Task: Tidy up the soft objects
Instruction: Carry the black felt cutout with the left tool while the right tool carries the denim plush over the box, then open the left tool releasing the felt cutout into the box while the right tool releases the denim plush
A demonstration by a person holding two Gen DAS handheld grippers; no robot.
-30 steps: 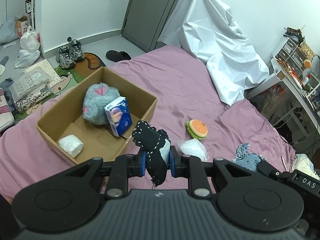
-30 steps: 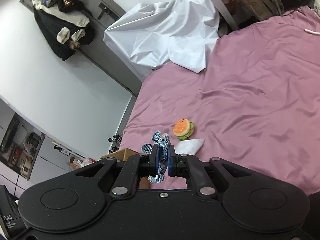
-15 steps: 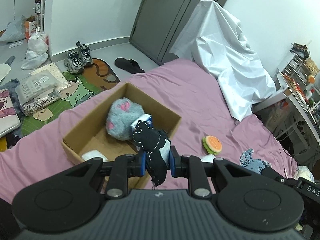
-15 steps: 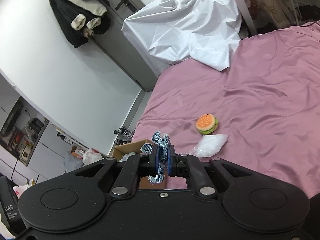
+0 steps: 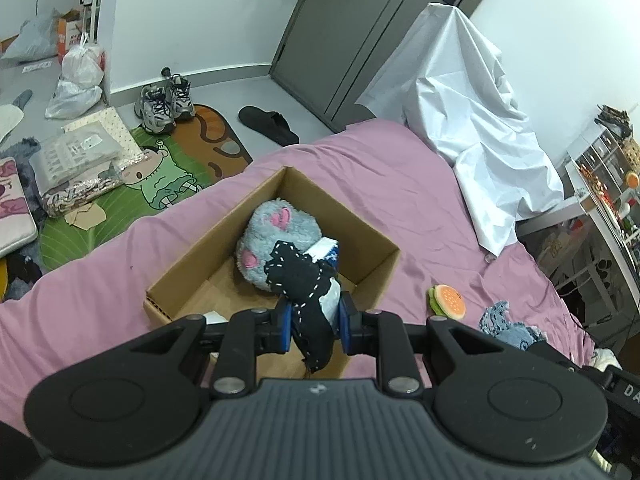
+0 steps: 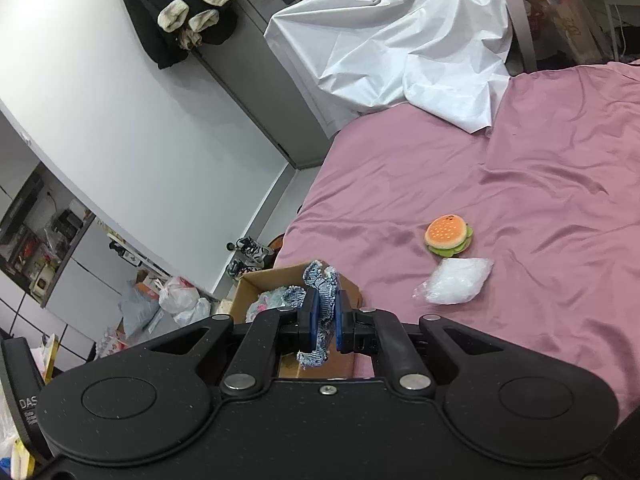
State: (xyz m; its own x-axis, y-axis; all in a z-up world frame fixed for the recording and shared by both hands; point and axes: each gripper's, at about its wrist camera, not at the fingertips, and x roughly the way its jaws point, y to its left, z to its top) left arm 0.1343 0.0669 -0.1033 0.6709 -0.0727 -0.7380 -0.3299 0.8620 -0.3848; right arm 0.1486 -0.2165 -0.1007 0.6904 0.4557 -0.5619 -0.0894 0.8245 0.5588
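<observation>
My left gripper (image 5: 314,320) is shut on a black stitched soft toy (image 5: 304,280) and holds it over the near side of an open cardboard box (image 5: 372,232) on the pink bed. A grey plush with pink spots (image 5: 276,236) and a blue-white packet (image 5: 329,249) lie in the box. My right gripper (image 6: 324,316) is shut on a blue denim fabric piece (image 6: 320,284), held above the box (image 6: 264,280). The denim piece also shows in the left wrist view (image 5: 508,324). A burger plush (image 6: 448,234) (image 5: 448,300) and a clear plastic bag (image 6: 456,286) lie on the bed.
A white sheet (image 5: 472,120) drapes over something at the head of the bed (image 5: 380,168). Shoes (image 5: 164,100), a slipper, bags and a cartoon mat (image 5: 160,184) lie on the floor left of the bed. A cluttered shelf stands at the right.
Both grippers have moved toward the box with their loads. The box now sits directly beyond the left fingers, and it has come into the right wrist view.
</observation>
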